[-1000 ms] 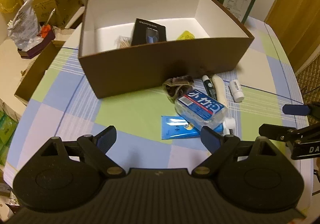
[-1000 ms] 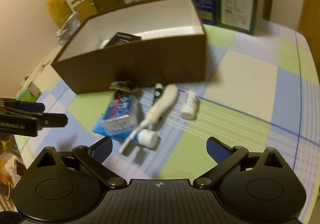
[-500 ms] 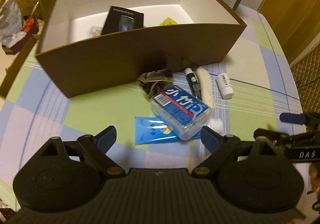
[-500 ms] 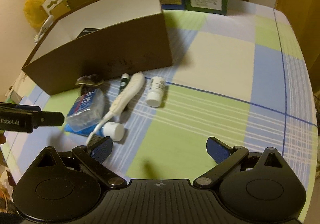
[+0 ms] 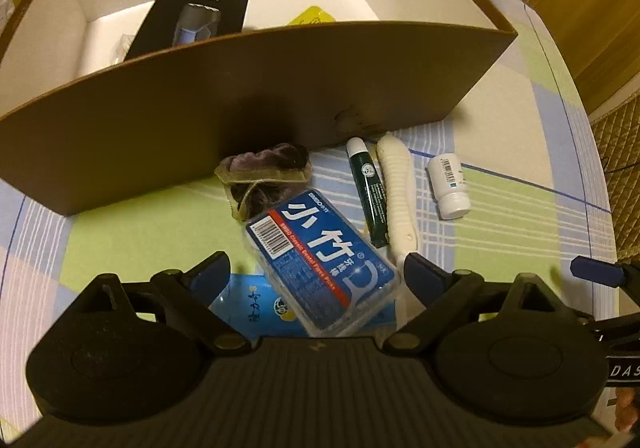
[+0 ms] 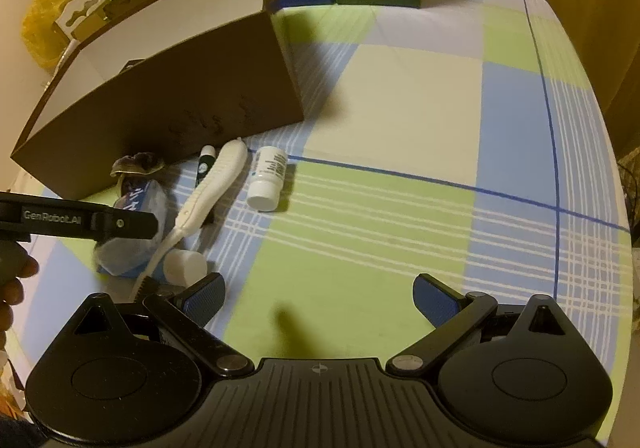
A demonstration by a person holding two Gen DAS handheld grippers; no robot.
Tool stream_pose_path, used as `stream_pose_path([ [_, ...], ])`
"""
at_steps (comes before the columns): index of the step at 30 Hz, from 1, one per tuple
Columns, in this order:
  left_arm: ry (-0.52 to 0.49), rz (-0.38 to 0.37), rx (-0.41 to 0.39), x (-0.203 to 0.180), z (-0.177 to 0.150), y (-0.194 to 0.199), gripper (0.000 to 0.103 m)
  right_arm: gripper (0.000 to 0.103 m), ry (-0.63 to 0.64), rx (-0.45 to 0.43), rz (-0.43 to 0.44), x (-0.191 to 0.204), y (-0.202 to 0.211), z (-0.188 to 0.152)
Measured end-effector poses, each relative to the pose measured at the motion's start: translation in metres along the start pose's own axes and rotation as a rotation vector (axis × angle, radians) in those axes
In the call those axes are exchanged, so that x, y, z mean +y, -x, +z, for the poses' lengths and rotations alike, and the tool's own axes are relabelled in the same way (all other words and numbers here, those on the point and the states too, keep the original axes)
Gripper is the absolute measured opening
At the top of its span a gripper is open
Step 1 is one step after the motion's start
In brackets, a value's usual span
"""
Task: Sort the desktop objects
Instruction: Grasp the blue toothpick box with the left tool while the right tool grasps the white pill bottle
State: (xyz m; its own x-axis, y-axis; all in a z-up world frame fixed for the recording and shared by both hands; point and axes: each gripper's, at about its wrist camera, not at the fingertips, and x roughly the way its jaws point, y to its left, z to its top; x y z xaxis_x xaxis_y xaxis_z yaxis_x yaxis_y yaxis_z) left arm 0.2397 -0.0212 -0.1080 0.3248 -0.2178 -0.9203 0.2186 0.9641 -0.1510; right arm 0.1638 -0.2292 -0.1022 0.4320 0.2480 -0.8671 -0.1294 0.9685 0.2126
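Hanging low over the clutter, the left gripper [image 5: 316,272] has its jaws spread wide and holding nothing, and the blue floss-pick box [image 5: 322,262] lies right between them, its near end already tucked between the blue pads. That box runs on a slant, far end toward the left and near end toward the right, so I'd judge the jaws would close across its narrow width if they come down a touch more. It rests on top of a blue packet [image 5: 256,308] and against a dark scrunchie [image 5: 266,177], which sits up by the wall of the brown box [image 5: 256,103]. Moving right, a dark green tube [image 5: 368,193], a white toothbrush handle [image 5: 396,191] and a small white bottle [image 5: 448,185] lie side by side, all pointing roughly toward the box wall. A white cap [image 6: 186,266] stands near the brush end. The right gripper [image 6: 318,294] is also wide open and empty, hovering over bare checked tablecloth [image 6: 400,107] well to the right of the pile, so the left one is clearly nearer. By my count: one floss box, one packet, one scrunchie, one tube, one toothbrush, one bottle, one loose cap on the table; inside the brown box, one black shaver carton [image 5: 192,21] and one yellow item [image 5: 312,15], plus something pale I cannot make out.
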Motion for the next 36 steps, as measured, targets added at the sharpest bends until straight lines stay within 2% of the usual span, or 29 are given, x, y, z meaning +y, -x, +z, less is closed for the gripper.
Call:
stream_pose_path([
  [1,-0.004,-0.005,0.0,0.002,0.0,0.0,0.09,0.098,-0.003,0.003,0.0,-0.001,-0.001,0.0],
  [6,-0.032,-0.021,-0.004,0.016,-0.001,0.005,0.07,0.098,-0.009,0.016,0.004,-0.003,-0.008,0.0],
  [13,-0.089,0.046,-0.002,0.042,-0.011,0.006,0.065,0.098,-0.006,0.035,0.008,-0.004,-0.016,-0.003],
  [19,-0.134,0.048,0.003,0.039,-0.008,-0.007,0.064,0.098,0.003,0.034,0.011,0.0,-0.017,-0.002],
  [20,-0.132,0.045,-0.003,0.04,-0.008,-0.007,0.062,0.098,0.003,0.03,0.013,0.0,-0.017,-0.002],
  [21,-0.134,0.044,-0.004,0.041,-0.008,-0.007,0.056,0.098,0.002,0.027,0.015,0.0,-0.017,-0.002],
  [23,-0.134,0.048,-0.007,0.046,-0.008,-0.007,0.056,0.098,0.002,0.021,0.016,0.001,-0.018,0.0],
  [30,-0.094,0.084,-0.026,0.069,-0.016,0.003,0.054,0.097,0.046,-0.069,0.01,0.019,-0.024,0.012],
  [31,-0.084,0.091,-0.028,0.073,-0.017,0.004,0.054,0.093,0.057,-0.08,0.009,0.022,-0.026,0.015],
  [32,-0.077,0.097,-0.031,0.076,-0.018,0.006,0.054,0.083,0.065,-0.088,0.012,0.025,-0.029,0.019],
  [34,-0.062,0.109,-0.033,0.083,-0.019,0.007,0.054,0.071,0.079,-0.092,0.022,0.029,-0.036,0.026],
  [36,-0.046,0.118,-0.036,0.089,-0.021,0.01,0.054,0.065,0.089,-0.1,0.014,0.032,-0.043,0.033],
])
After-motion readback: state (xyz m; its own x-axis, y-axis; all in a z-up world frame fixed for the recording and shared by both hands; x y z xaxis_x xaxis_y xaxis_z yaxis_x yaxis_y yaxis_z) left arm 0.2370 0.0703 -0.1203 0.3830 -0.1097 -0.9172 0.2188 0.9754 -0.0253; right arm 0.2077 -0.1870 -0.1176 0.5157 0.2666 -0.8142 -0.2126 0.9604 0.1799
